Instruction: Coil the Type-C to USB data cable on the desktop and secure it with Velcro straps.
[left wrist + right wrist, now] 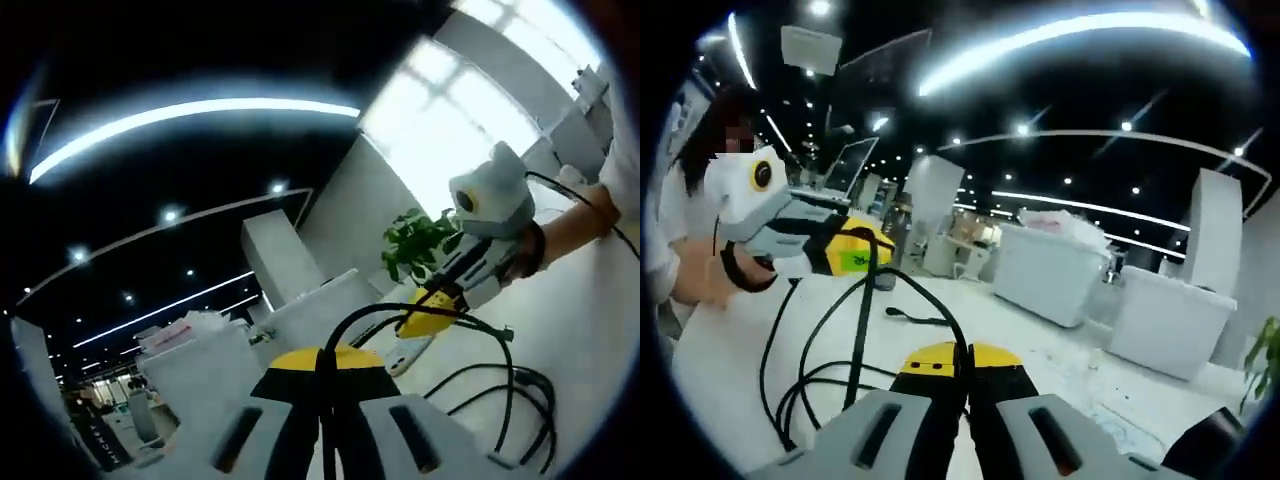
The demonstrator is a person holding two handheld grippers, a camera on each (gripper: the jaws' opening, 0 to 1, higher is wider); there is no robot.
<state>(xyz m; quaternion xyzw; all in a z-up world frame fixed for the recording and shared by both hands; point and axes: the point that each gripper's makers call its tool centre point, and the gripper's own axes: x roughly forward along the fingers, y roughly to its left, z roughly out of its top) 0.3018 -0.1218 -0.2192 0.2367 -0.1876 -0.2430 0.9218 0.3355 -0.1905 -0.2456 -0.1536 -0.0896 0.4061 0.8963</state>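
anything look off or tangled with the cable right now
Nothing looks damaged or spilled. The black cable is only loosely looped on the white desktop, not yet a neat coil. Both the left gripper and right gripper are shut on it.

cable coils run off the frame's lower edge.

— What do we see around us?
— A dark ceiling with long light strips and spotlights, bright windows, and a plant.
— And furniture?
— White counters, a laptop, and a white desk.
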